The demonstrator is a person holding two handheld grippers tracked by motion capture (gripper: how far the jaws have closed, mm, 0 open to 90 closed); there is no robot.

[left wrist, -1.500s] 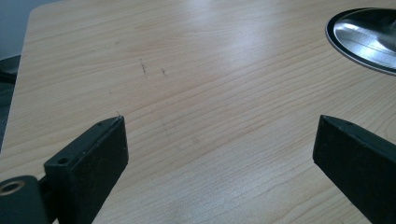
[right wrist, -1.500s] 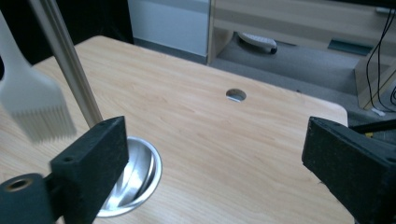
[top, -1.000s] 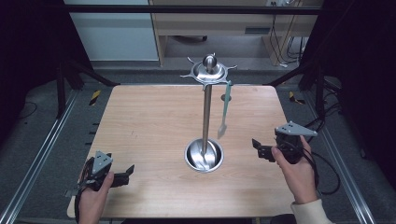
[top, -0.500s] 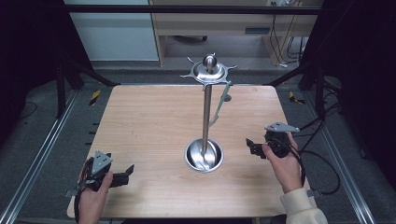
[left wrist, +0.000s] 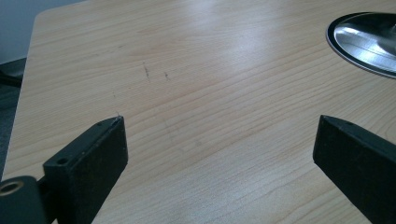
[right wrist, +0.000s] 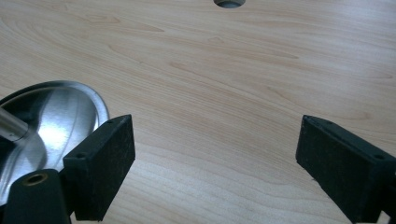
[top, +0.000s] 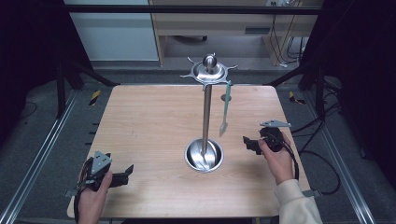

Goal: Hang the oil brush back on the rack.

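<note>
While the steel utensil stand is rising from the middle of the wooden table, its round dish base is sitting on the near half of the top and its pole is carrying a hooked crown at the head. A pale green spatula is hanging from one hook on the stand's right side, its blade dangling clear of the table, above and beyond the base. A small round hole is showing in the tabletop behind the stand.

The right gripper is hovering just right of the base, pointing toward it, with its jaws standing wide apart and nothing between them; in the right gripper view the base's rim is lying beside the left jaw. The left gripper is resting well to the left of the base, near the table's front edge, its jaws likewise spread and empty, with the base showing far off.
</note>
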